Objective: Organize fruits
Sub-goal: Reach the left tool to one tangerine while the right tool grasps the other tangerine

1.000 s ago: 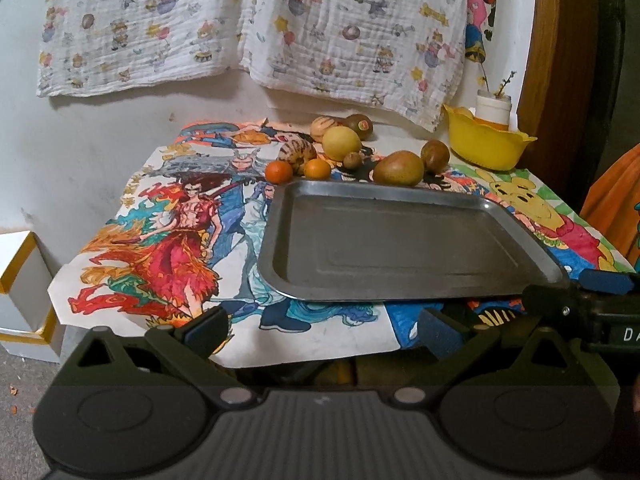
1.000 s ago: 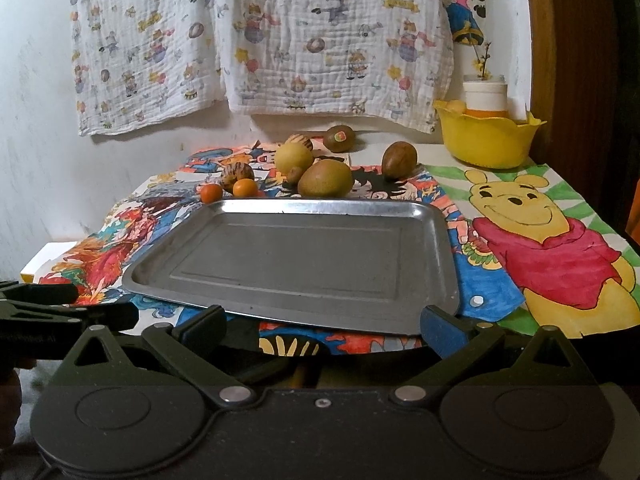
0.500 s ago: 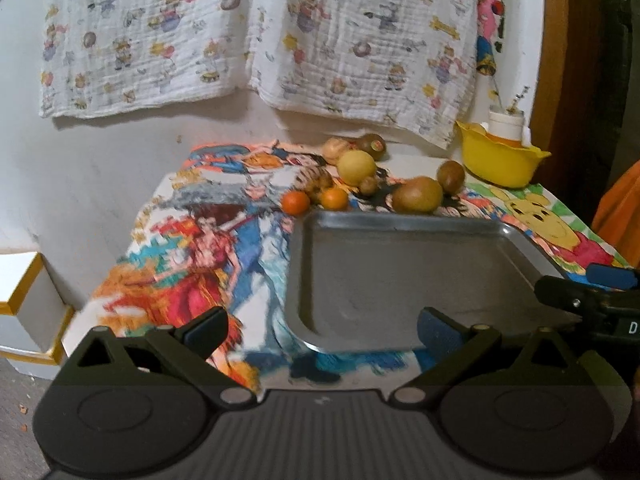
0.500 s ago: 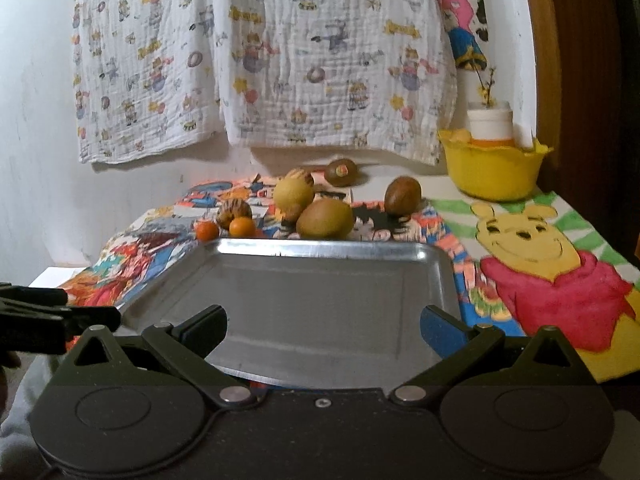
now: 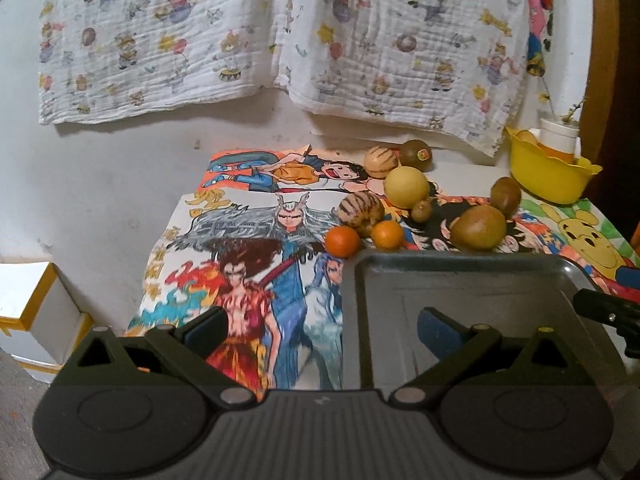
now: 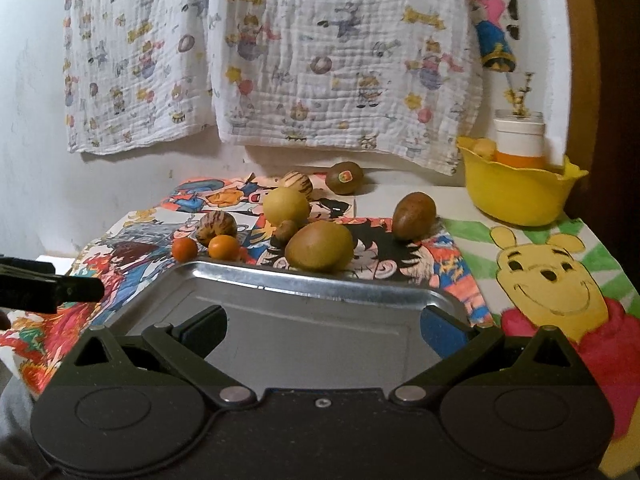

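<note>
Here, 2 gaping grippers: left gripper, right gripper, tray bare.

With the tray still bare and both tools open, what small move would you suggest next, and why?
Probably ease the right tool forward over the empty metal tray toward the large greenish-brown fruit. All the fruit sits on the mat beyond the tray's far rim, this one is nearest that rim, and the open jaws point roughly at it.
</note>
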Action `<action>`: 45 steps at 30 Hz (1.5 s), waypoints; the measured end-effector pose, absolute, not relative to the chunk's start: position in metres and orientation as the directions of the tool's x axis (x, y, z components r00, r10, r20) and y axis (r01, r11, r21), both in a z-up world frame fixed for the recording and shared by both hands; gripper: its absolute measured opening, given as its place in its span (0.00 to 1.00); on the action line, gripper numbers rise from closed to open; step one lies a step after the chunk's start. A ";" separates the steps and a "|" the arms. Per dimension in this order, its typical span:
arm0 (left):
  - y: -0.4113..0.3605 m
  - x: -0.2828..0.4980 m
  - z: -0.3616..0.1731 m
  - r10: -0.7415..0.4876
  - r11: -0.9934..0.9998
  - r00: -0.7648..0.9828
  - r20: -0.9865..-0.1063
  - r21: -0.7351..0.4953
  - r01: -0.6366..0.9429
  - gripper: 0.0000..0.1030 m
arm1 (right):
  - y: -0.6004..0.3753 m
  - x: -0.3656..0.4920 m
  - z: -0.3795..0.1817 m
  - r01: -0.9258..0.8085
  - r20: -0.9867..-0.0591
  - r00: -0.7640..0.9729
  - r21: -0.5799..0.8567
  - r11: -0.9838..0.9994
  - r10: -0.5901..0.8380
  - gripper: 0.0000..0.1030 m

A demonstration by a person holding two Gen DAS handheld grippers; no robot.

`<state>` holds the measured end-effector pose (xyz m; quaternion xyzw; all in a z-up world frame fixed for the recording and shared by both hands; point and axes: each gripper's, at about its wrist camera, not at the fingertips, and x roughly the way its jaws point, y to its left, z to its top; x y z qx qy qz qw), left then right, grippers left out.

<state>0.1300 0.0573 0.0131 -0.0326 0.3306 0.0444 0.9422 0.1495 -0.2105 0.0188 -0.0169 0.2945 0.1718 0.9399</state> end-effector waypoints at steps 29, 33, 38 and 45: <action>0.095 0.268 -0.016 -0.114 0.988 0.676 -0.728 -0.014 0.151 0.88 | -0.120 0.299 0.024 -0.788 -0.713 0.465 -0.064 0.612 0.525 0.86; 0.099 0.273 -0.018 -0.157 0.983 0.665 -0.731 -0.049 0.178 0.78 | -0.101 0.307 0.016 -0.823 -0.730 0.427 -0.068 0.564 0.534 0.74; 0.100 0.277 -0.020 -0.192 0.975 0.656 -0.730 -0.064 0.215 0.66 | -0.086 0.318 0.007 -0.844 -0.759 0.378 -0.048 0.534 0.530 0.61; 0.105 0.286 -0.023 -0.259 0.960 0.631 -0.731 -0.124 0.251 0.50 | -0.076 0.329 -0.002 -0.855 -0.780 0.310 0.022 0.518 0.544 0.55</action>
